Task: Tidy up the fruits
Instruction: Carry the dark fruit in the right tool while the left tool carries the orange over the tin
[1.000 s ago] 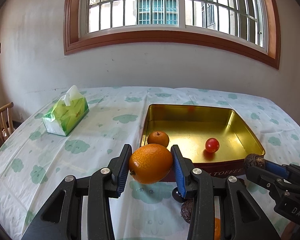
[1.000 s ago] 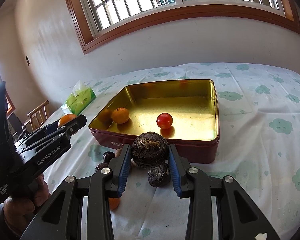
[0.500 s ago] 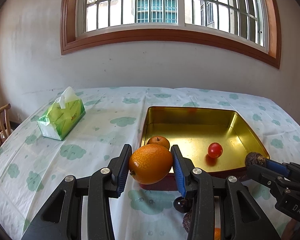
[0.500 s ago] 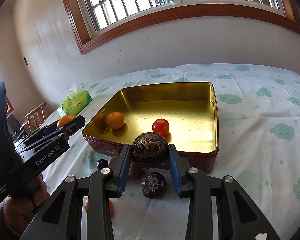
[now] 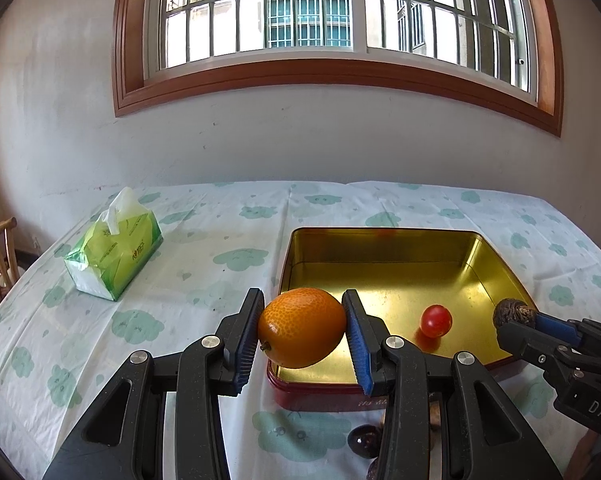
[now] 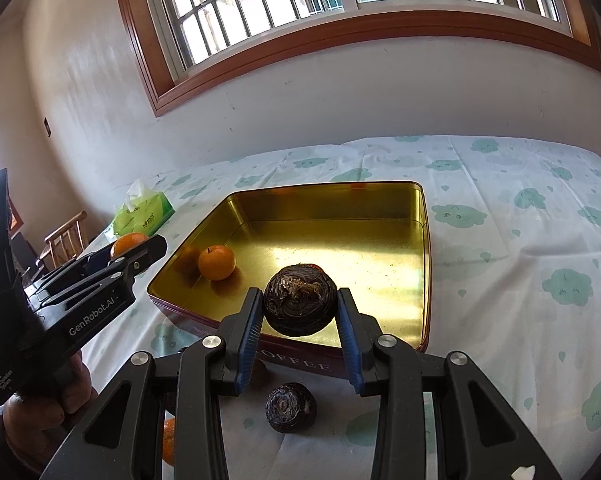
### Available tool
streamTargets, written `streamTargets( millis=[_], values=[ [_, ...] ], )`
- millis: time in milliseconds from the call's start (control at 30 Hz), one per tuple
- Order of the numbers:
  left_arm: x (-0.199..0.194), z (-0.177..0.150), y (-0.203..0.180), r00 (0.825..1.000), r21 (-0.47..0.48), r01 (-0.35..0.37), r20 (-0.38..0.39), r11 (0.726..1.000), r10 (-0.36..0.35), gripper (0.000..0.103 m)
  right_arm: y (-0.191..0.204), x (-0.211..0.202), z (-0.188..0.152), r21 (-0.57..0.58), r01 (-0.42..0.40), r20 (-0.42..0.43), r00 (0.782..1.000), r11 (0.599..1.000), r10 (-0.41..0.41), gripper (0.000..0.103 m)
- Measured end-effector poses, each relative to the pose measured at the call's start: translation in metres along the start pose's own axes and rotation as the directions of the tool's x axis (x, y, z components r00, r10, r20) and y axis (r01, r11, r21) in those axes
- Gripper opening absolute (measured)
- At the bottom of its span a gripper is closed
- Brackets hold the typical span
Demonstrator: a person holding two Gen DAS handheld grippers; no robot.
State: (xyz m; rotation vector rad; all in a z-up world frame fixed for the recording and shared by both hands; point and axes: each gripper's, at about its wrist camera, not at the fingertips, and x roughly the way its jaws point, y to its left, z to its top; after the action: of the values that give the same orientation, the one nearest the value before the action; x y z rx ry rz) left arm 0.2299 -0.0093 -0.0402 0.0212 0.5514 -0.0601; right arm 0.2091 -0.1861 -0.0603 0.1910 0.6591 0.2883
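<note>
Your left gripper (image 5: 302,330) is clamped on a mandarin (image 5: 301,327) over the near-left corner of the gold tin (image 5: 384,236); your right gripper (image 6: 298,312) is clamped on a dark water chestnut (image 6: 300,304) above the tin's near rim. Let go early and either could hit the rim and roll off. Only the right view shows the small orange (image 6: 216,262) inside; only the left shows the cherry tomato (image 5: 435,321).

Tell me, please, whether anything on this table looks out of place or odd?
Only the stragglers: a dark water chestnut and a small orange fruit lie on the tablecloth in front of the tin, not inside. Nothing looks spilled or damaged.
</note>
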Motion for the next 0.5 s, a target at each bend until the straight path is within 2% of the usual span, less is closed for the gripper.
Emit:
streamTargets(
  millis=[500],
  values=[
    [0.014,0.009,-0.001,1.000,0.015,0.003,0.005,1.000,-0.003,0.041,-0.006,0.010,0.009,0.008,0.006,0.001,1.000,1.000,-0.006,0.034]
  ],
)
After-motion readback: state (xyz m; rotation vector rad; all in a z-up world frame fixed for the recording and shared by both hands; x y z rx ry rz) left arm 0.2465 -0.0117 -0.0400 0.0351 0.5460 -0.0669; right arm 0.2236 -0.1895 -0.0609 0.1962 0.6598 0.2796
